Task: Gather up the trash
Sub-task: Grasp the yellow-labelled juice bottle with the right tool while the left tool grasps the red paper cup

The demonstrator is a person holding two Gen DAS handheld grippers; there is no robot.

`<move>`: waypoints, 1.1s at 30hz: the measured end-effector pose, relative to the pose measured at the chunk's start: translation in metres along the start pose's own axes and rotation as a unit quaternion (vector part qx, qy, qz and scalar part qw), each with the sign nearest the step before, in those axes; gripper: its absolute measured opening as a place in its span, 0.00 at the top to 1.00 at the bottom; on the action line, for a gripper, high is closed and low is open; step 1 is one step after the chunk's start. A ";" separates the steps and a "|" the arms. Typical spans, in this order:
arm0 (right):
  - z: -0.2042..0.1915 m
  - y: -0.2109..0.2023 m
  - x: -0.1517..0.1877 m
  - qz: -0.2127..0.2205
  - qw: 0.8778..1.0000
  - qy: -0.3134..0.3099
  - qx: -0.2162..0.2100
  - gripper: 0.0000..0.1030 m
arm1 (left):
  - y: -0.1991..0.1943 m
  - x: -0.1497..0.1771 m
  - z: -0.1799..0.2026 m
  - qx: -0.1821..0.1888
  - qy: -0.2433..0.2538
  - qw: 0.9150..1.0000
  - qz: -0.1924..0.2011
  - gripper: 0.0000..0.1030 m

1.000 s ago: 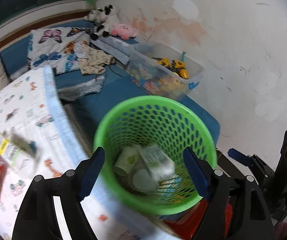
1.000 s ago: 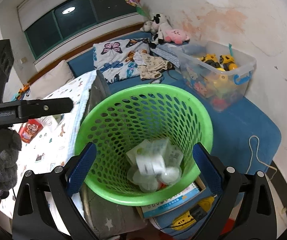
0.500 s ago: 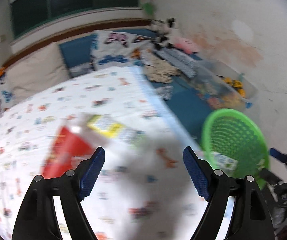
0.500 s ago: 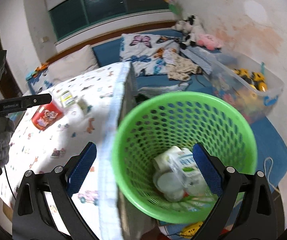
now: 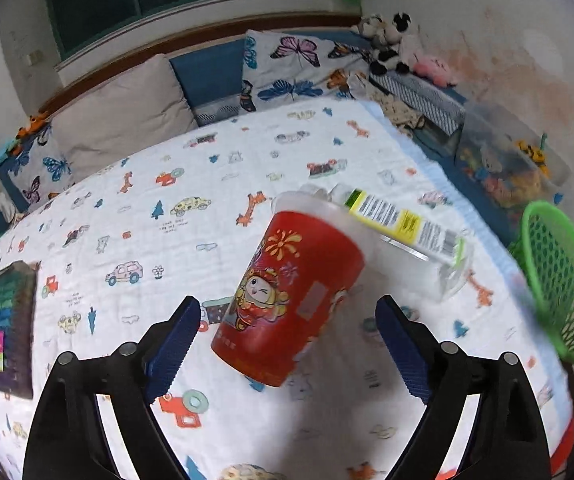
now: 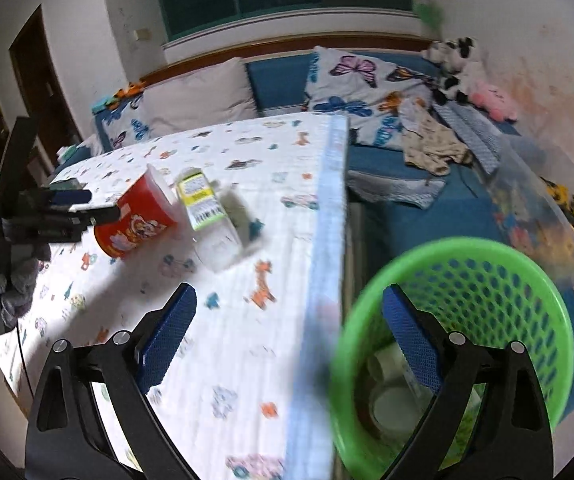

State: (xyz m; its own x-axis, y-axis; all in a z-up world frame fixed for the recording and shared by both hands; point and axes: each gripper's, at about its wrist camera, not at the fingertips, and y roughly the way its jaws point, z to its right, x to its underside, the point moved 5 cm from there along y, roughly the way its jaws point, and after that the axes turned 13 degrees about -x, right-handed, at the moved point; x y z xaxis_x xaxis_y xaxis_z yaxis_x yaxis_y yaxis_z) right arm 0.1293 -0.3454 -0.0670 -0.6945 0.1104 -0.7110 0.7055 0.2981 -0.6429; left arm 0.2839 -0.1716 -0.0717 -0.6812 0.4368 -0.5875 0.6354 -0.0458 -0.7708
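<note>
Fingers: left gripper point(image 5: 287, 332) stood wide apart, jaws just having opened further, a red cup point(image 5: 287, 300) lying on its side between the tips, untouched by either pad. Right gripper point(image 6: 289, 332) also stood apart, empty, straddling the tabletop point(image 6: 227, 340) edge and the rim of a green basket point(image 6: 507, 280). Trash: 1 red cup and 1 clear labelled bottle point(image 5: 407, 236), side by side on the printed cloth point(image 5: 167, 208). Basket beside the tabletop held pale containers point(image 6: 387, 400).
</note>
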 end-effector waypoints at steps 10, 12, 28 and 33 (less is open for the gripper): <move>-0.020 0.049 -0.025 -0.039 0.998 -0.042 -0.012 0.13 | 0.038 -0.006 0.009 0.029 0.041 0.999 -0.021 0.15; -0.020 0.057 -0.028 -0.046 0.998 -0.046 -0.014 0.13 | 0.045 -0.008 0.011 0.033 0.042 0.998 -0.026 0.15; -0.039 0.118 -0.057 -0.083 0.991 -0.091 -0.044 0.22 | 0.037 -0.001 -0.016 0.036 -0.003 0.999 0.001 0.27; -0.050 0.148 -0.064 -0.100 0.988 -0.106 -0.056 0.25 | 0.024 0.010 -0.048 0.021 -0.039 0.999 -0.007 0.27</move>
State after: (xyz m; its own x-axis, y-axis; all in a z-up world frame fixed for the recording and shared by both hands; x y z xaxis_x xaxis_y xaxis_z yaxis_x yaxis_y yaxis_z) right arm 0.2709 -0.2611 -0.1021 -0.7647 -0.1596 -0.6243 0.5291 0.3973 -0.7498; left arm 0.3102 -0.1255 -0.0842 -0.7168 0.3664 -0.5933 0.6117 -0.0783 -0.7872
